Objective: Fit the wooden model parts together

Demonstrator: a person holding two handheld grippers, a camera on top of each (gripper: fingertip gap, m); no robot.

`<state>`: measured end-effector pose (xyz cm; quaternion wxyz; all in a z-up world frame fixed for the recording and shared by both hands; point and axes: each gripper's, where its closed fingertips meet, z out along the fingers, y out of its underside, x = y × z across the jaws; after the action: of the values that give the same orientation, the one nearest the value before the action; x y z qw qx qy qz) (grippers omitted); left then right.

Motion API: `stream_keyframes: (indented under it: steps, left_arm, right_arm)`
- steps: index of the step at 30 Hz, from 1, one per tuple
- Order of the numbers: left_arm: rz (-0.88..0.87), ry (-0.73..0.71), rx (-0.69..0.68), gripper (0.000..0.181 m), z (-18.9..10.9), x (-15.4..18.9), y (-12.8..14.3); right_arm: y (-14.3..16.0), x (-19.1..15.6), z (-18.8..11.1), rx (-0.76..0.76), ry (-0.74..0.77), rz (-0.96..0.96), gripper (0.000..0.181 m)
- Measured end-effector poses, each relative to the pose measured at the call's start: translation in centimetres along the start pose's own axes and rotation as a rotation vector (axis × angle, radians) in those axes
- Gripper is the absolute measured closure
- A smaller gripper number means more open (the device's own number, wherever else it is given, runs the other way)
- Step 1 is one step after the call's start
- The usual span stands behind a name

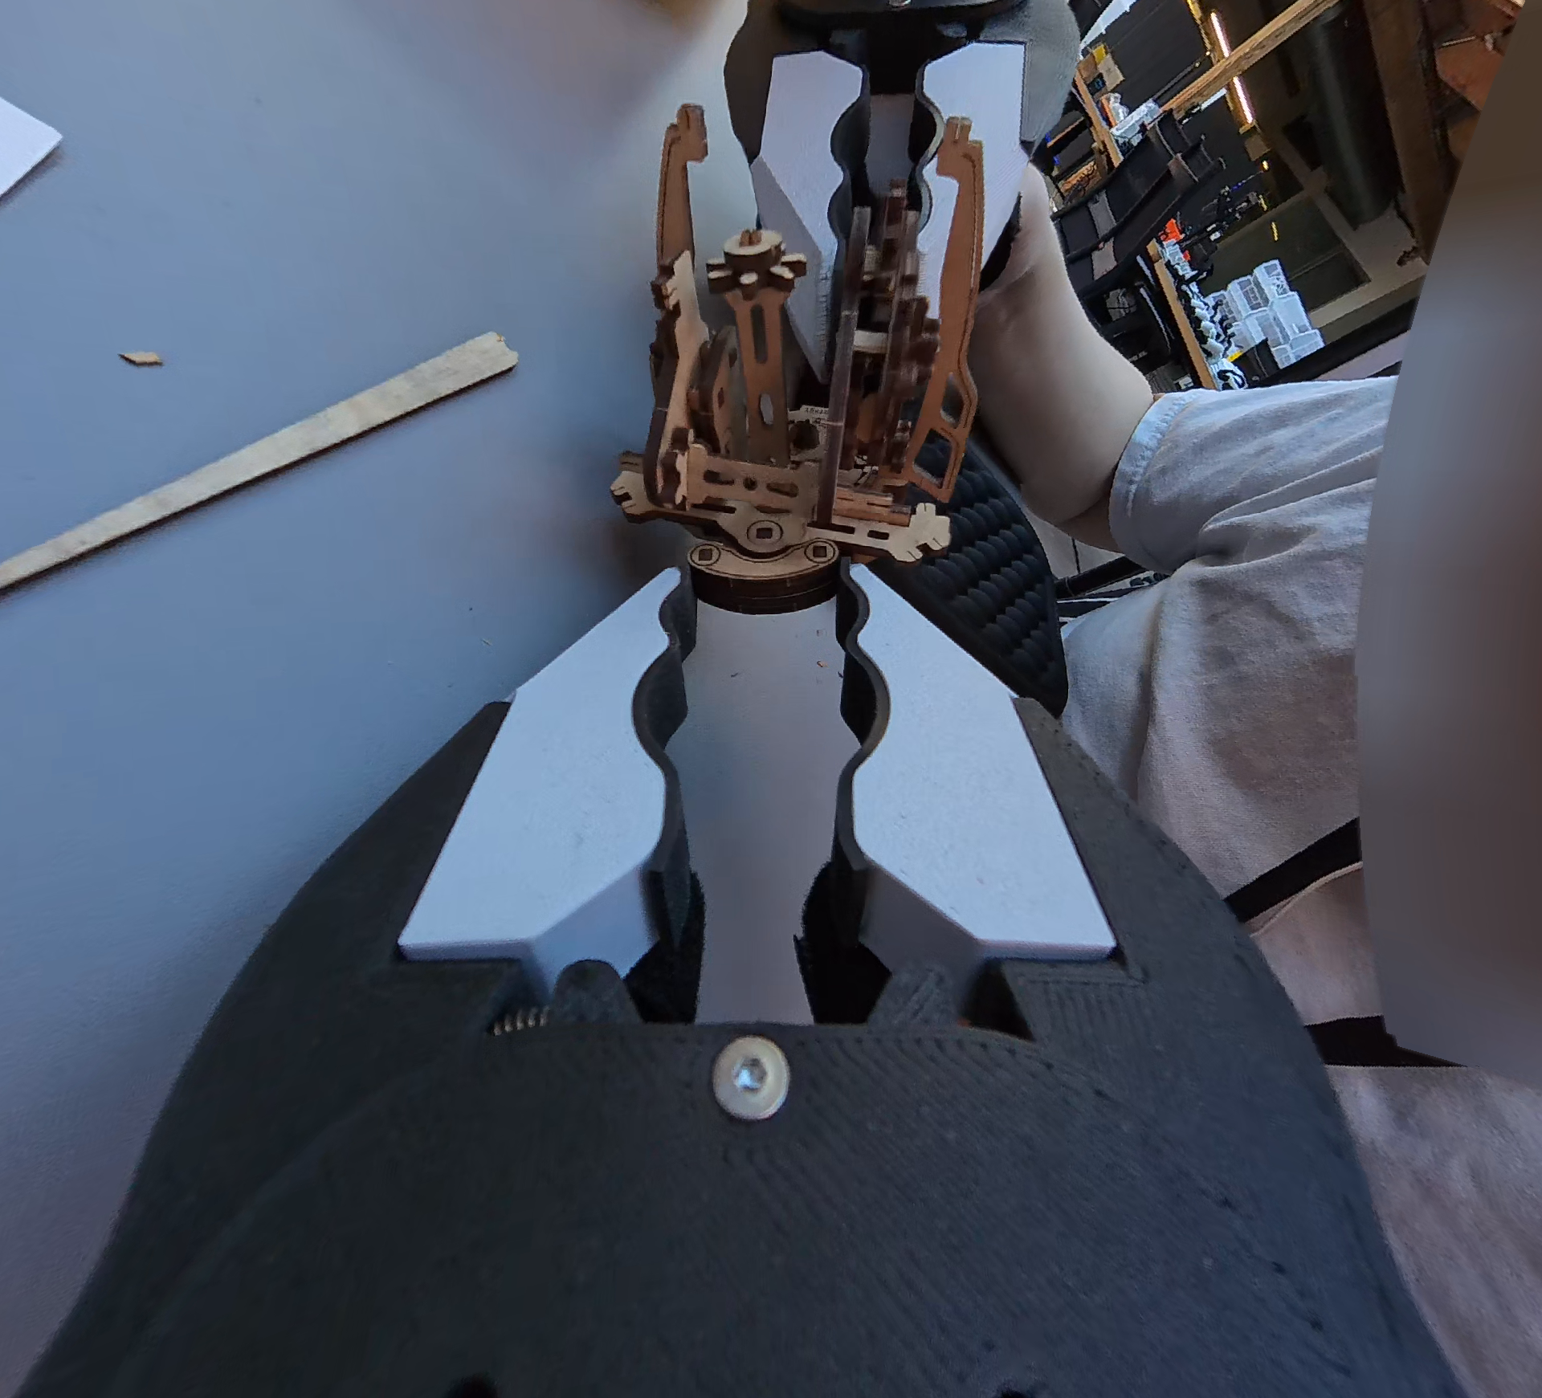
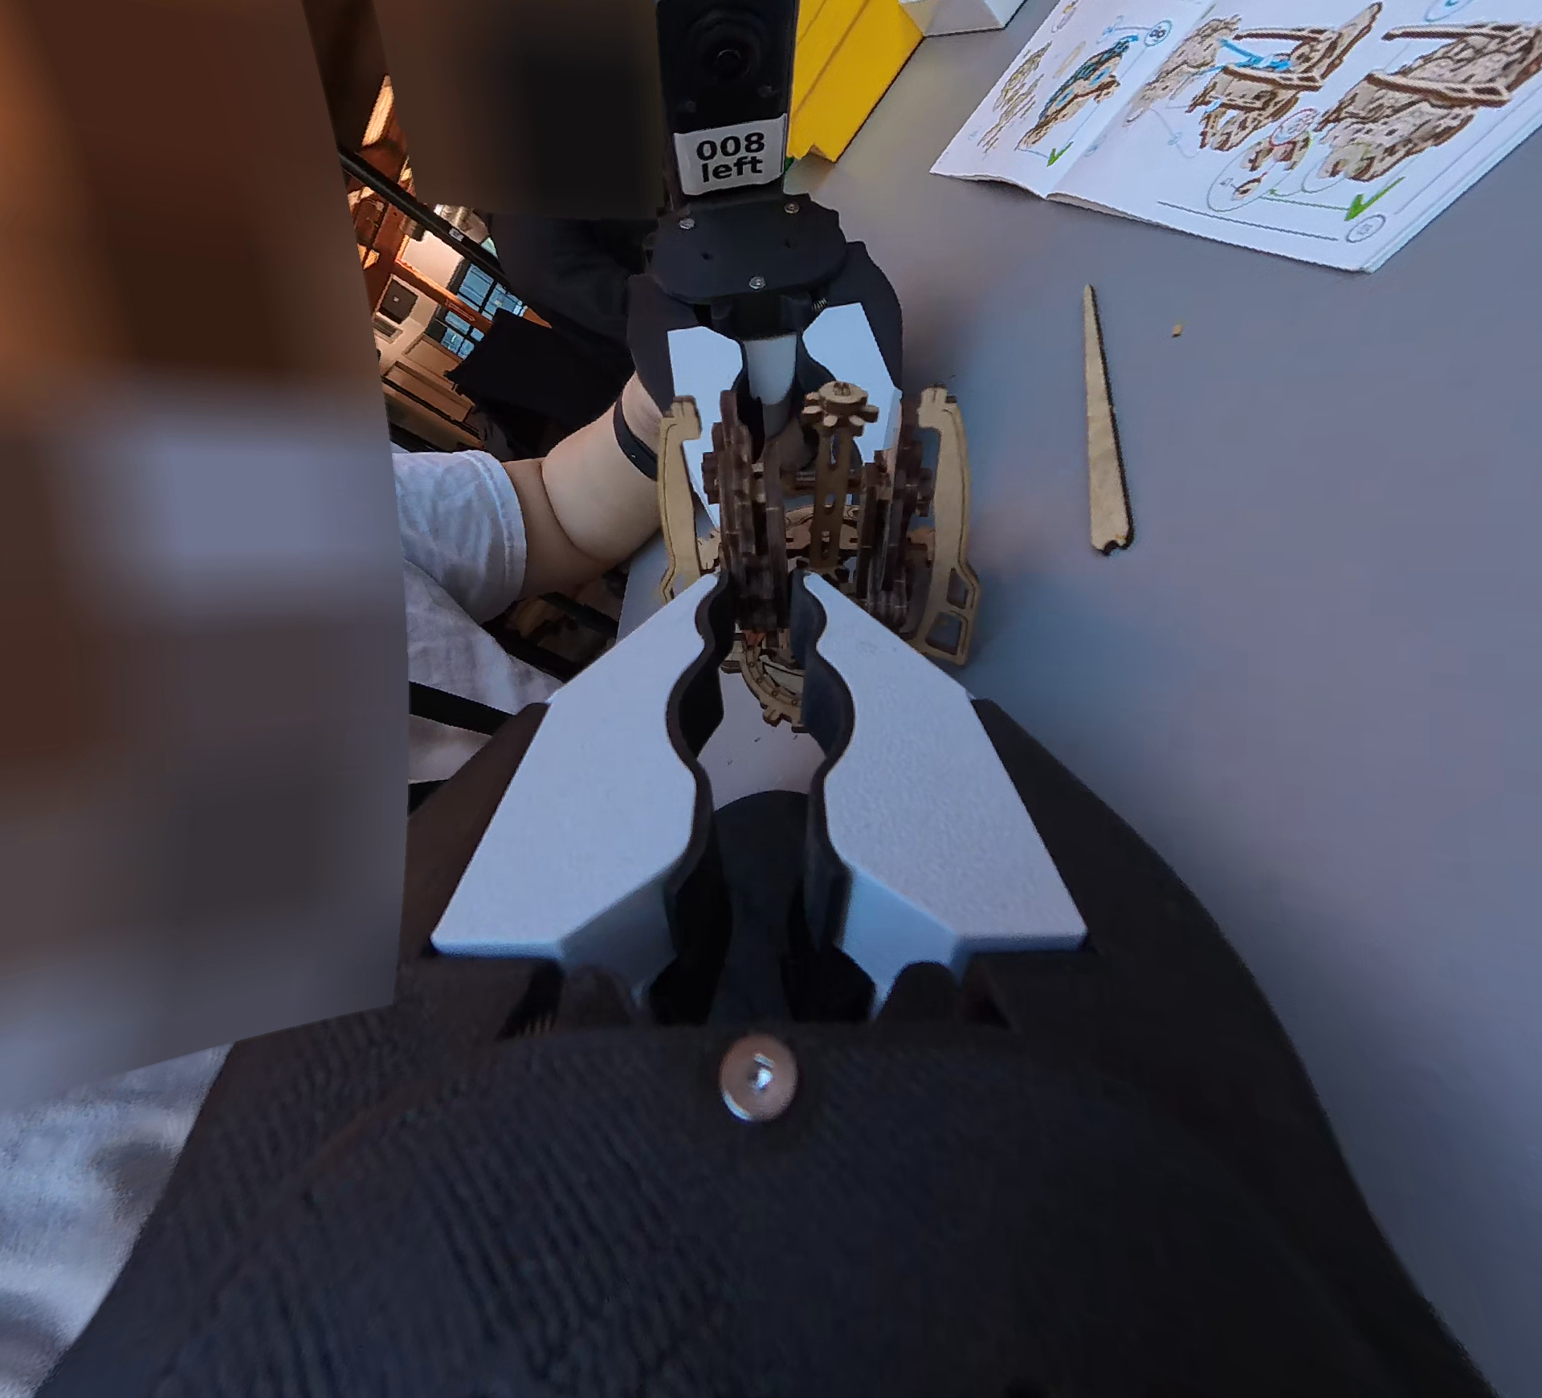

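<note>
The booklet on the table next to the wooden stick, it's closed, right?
No. The booklet lies open, its pages showing assembly drawings, as the right wrist view shows. It is on the table, near the wooden stick.

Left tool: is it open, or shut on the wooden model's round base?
Shut on it. In the left wrist view the left tool has both fingertips against the sides of the round base of the wooden model.

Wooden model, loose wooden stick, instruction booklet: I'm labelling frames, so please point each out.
wooden model (image 1: 763, 499): left wrist view, pale base crosspiece.
loose wooden stick (image 2: 1106, 432): right wrist view, mid-length.
instruction booklet (image 2: 1302, 65): right wrist view, open page.
</note>
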<state>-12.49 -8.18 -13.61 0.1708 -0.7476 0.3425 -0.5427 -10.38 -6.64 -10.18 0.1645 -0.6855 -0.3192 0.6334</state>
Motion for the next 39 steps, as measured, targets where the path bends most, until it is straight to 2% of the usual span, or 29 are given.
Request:
stream_keyframes:
  steps: [1, 5, 11, 33, 39]
  left_arm:
    - [-0.001, 0.008, -0.002, 0.149, -0.01, 0.09, 0.03]
    - [-0.011, 0.031, -0.007, 0.149, 0.01, 0.33, 0.14]
    - [-0.014, 0.036, -0.011, 0.149, 0.02, 0.37, 0.22]
    - [-0.045, 0.039, 0.006, 0.149, -0.08, 0.16, 0.01]
    - [-0.096, 0.088, 0.016, 0.150, -0.16, 0.44, -0.12]
  right_arm:
    - [0.00, -0.16, 0.02, -0.003, -0.003, -0.024, 0.170]
    - [0.02, -0.53, 0.08, -0.011, -0.017, -0.070, 0.170]
    - [0.08, -0.41, 0.07, -0.010, -0.052, -0.010, 0.170]
    - [0.00, 0.14, -0.01, 0.013, -0.033, 0.087, 0.170]
    - [-0.02, 0.05, -0.05, 0.020, -0.063, 0.131, 0.171]
